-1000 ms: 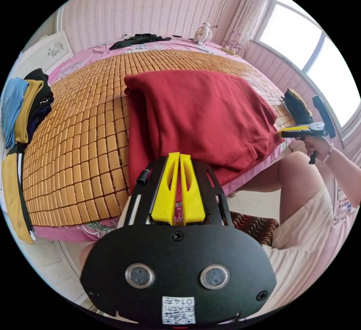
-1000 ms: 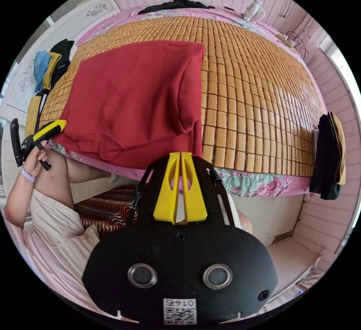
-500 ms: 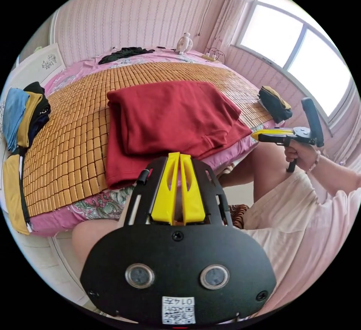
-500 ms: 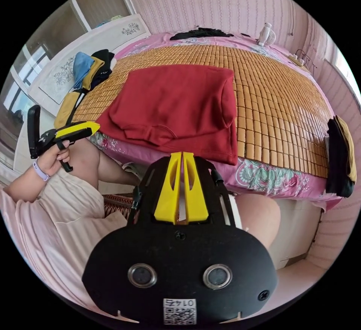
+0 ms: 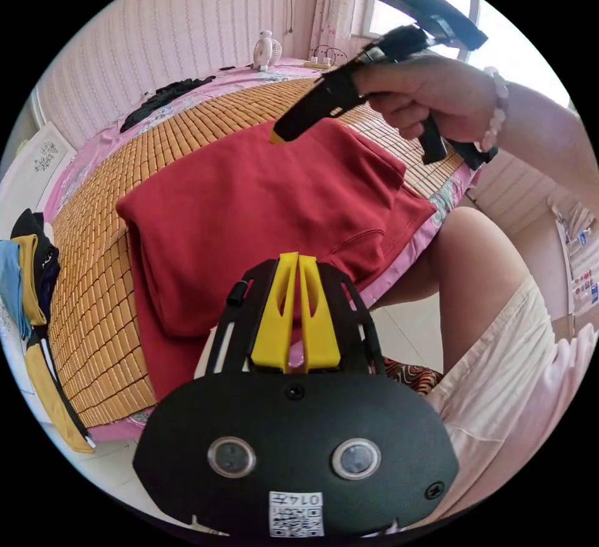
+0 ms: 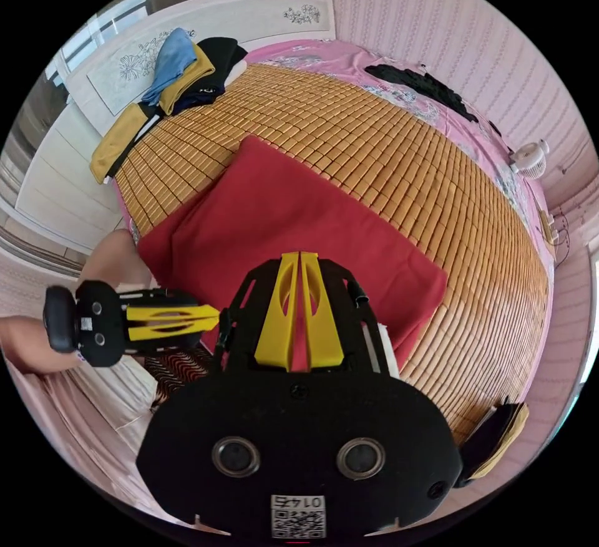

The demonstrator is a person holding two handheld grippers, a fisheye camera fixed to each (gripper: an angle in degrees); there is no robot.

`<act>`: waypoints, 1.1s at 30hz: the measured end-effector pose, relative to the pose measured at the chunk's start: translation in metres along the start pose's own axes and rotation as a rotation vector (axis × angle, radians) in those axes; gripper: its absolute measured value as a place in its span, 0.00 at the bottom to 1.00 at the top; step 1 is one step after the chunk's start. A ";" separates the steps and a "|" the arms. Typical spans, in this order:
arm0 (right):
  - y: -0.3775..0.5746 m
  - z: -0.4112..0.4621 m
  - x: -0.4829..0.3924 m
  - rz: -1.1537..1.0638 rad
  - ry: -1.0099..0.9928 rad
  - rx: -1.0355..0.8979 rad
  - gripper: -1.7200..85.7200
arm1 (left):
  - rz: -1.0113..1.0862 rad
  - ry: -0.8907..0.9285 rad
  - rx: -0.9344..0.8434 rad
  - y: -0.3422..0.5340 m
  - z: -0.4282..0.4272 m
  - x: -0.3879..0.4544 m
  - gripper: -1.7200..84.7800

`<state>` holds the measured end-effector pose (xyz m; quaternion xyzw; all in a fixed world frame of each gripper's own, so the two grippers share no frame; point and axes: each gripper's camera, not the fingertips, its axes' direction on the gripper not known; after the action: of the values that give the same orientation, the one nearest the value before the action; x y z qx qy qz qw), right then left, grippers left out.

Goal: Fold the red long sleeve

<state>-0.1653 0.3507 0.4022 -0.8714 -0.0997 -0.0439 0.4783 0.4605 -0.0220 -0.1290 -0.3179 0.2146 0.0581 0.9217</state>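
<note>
Bed (image 6: 399, 67): one bed is seen, covered by one bamboo mat (image 6: 399, 160) over a pink sheet; every place below is given relative to this mat.
Red long sleeve (image 5: 249, 210): one garment is laid folded on the mat, at the mat's edge nearest the person, with a little of it hung over that edge; it is also seen in the right gripper view (image 6: 293, 229).
Clothes at the headboard end: one pile (image 6: 181, 70) of blue, mustard and black pieces is stacked just off the mat.
Dark garment (image 6: 418, 82): one is spread on the pink sheet beyond the mat's far side.
Folded dark and mustard stack (image 6: 496, 435): one is set at the mat's other end.
Fan (image 5: 266, 51): one small white fan is stood beyond the mat's far corner.
Left gripper (image 5: 297, 260): its two yellow jaws are pressed together with nothing between them; it is held off the mat's near edge, above the garment's overhung part, without contact being visible. It is also seen in the right gripper view (image 6: 212, 317).
Right gripper (image 6: 299, 257): its jaws are likewise closed and empty, held above the garment, apart from it; in the left gripper view (image 5: 277, 134) it is carried by one hand (image 5: 437, 95) over the mat.
</note>
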 end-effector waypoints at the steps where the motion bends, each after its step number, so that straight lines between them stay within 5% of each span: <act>1: -0.012 0.003 0.003 0.000 0.007 -0.006 0.01 | 0.007 0.022 -0.090 -0.001 0.016 0.000 0.01; 6: -0.082 0.074 0.010 -0.052 0.016 -0.261 0.01 | 0.026 0.047 -0.048 0.000 0.017 0.000 0.01; 13: -0.123 0.069 0.012 -0.159 0.013 -0.337 0.01 | 0.027 0.018 -0.023 -0.001 0.014 0.008 0.01; 20: -0.182 0.054 0.002 -0.107 -0.146 -0.190 0.02 | -0.028 0.062 0.001 -0.003 0.014 0.003 0.01; 33: -0.157 0.075 0.050 -0.063 0.072 -0.231 0.01 | -0.038 0.107 -0.007 -0.014 0.014 0.001 0.01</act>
<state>-0.1522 0.5024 0.4997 -0.9150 -0.1040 -0.1011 0.3764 0.4698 -0.0245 -0.1114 -0.3277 0.2575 0.0242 0.9087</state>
